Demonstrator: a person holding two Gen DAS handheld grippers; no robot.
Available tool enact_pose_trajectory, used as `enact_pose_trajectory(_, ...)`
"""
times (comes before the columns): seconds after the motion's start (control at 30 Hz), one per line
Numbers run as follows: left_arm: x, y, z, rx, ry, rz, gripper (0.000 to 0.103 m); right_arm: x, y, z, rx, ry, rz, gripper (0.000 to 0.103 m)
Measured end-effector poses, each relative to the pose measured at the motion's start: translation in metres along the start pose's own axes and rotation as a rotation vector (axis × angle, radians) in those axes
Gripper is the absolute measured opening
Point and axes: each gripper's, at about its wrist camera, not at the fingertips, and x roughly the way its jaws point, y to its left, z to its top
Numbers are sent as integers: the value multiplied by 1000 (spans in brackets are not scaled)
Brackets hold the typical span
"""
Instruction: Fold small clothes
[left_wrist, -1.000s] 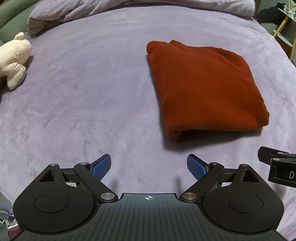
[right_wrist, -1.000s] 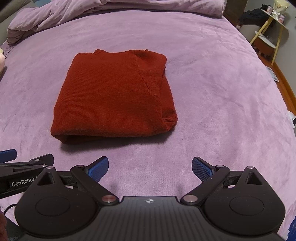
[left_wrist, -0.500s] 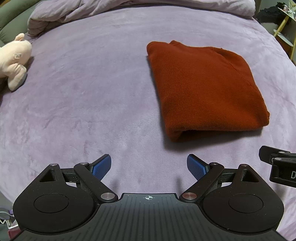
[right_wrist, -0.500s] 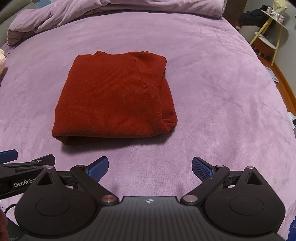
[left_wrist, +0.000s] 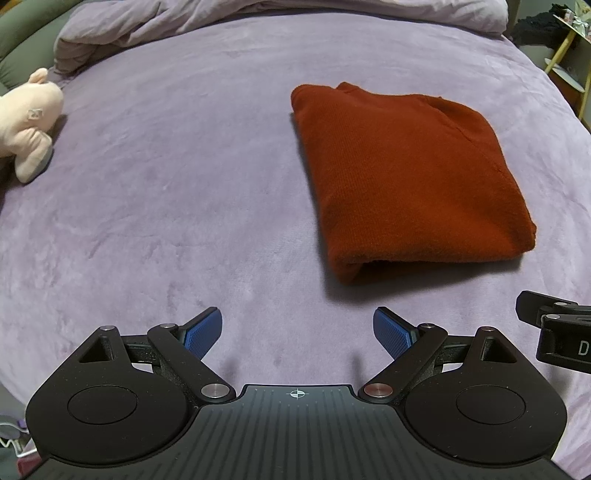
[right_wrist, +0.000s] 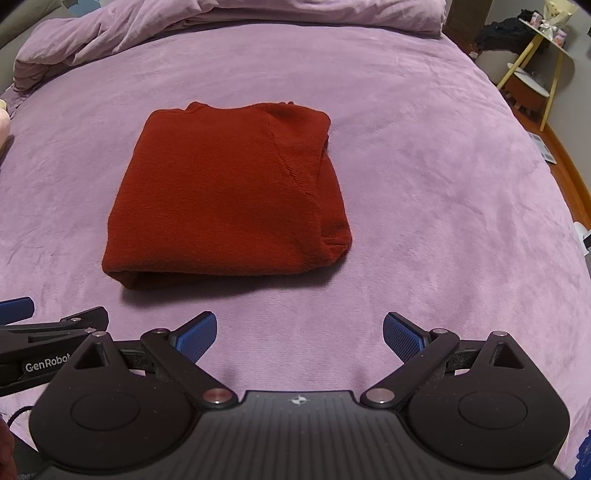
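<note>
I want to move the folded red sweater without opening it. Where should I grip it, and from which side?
Grip the sweater at its near folded edge, coming low from the front. That edge is a rounded, closed fold facing both open tools, left and right, so the layers should stay together.

Rust-red sweater (right_wrist: 225, 195) – fine ribbed knit, matt, purple blanket (right_wrist: 424, 177) – plush velvety cloth

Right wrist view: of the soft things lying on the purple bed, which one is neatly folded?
The rust-red sweater, a flat rectangular stack mid-bed; the lilac duvet lies bunched along the far edge.
</note>
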Motion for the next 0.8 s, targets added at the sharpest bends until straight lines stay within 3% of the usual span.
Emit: enact_pose_trajectory(0.8,-1,-1,2,10,-8,11,93,0,2,0,-3,2,-13,97)
